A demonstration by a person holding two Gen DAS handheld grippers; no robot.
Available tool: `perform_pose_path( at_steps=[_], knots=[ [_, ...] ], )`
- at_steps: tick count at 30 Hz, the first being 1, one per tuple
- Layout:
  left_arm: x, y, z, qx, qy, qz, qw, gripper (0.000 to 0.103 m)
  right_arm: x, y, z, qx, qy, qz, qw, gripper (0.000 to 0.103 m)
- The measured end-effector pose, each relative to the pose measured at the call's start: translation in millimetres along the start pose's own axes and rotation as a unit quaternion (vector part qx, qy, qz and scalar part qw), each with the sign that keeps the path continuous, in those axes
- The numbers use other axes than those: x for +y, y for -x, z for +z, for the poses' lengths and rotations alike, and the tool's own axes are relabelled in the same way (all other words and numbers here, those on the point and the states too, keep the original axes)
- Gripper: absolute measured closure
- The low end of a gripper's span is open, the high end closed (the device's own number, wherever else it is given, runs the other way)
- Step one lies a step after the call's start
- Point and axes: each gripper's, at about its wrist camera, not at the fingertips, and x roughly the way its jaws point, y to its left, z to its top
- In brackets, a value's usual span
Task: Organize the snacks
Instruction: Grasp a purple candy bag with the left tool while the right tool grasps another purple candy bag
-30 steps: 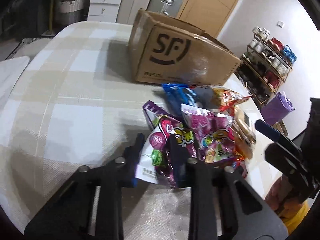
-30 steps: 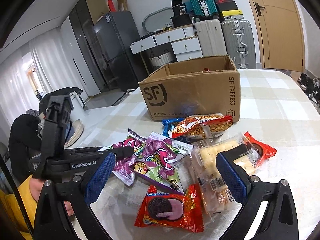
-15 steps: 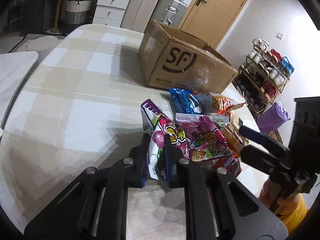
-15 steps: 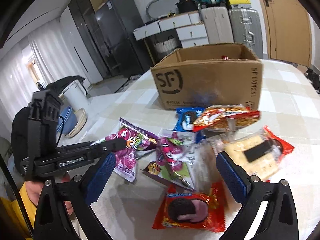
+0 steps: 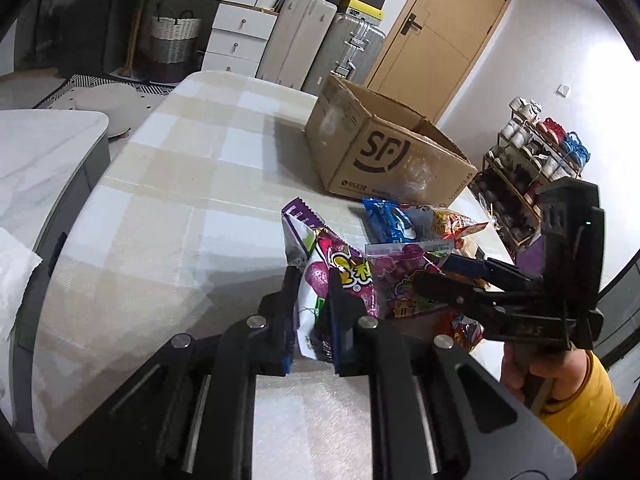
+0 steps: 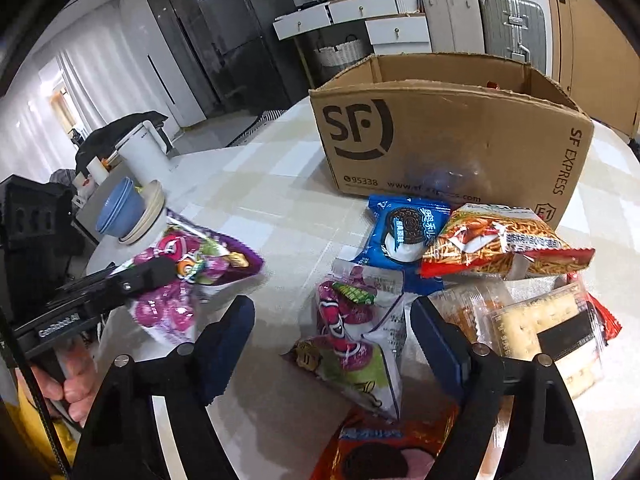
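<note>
My left gripper [image 5: 314, 280] is shut on a purple candy bag [image 5: 316, 256], held just off the checked tablecloth; in the right wrist view this bag [image 6: 192, 268] hangs at the left, apart from the pile. My right gripper [image 6: 332, 320] straddles a second purple candy bag [image 6: 356, 332] lying on the table. Its jaws are closing, and the pads are not pressing the bag. Behind lie a blue Oreo pack [image 6: 408, 228], a red noodle-snack bag [image 6: 496, 244], a cracker pack [image 6: 552, 328] and a red Oreo pack [image 6: 384, 448]. The open SF cardboard box [image 6: 440, 140] stands at the back.
Blue bowls on plates [image 6: 124, 216] and a white kettle [image 6: 144, 152] sit on a side counter left of the table. A shoe rack [image 5: 536, 160], suitcases [image 5: 352, 48] and white drawers [image 5: 236, 36] stand beyond the table's far edges.
The left gripper has pulled its purple bag up and to the left, away from the pile. The right gripper has moved over the second purple bag and its jaws have narrowed.
</note>
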Motion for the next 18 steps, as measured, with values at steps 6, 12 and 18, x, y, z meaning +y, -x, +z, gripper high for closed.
perform_pose_path(
  at_steps=[6, 12, 18],
  knots=[
    [5, 3, -1, -0.002, 0.004, 0.002, 1.0000, 0.093, 9, -13, 3, 0.022, 0.032, -0.046, 0.998, 0.034],
    [6, 5, -2, -0.002, 0.006, 0.002, 1.0000, 0.093, 14, -21, 0, 0.036, 0.060, -0.070, 0.995, 0.050],
    [7, 8, -4, -0.002, 0.007, 0.006, 1.0000, 0.093, 18, -23, -3, 0.042, 0.074, -0.079, 0.993, 0.055]
  ],
)
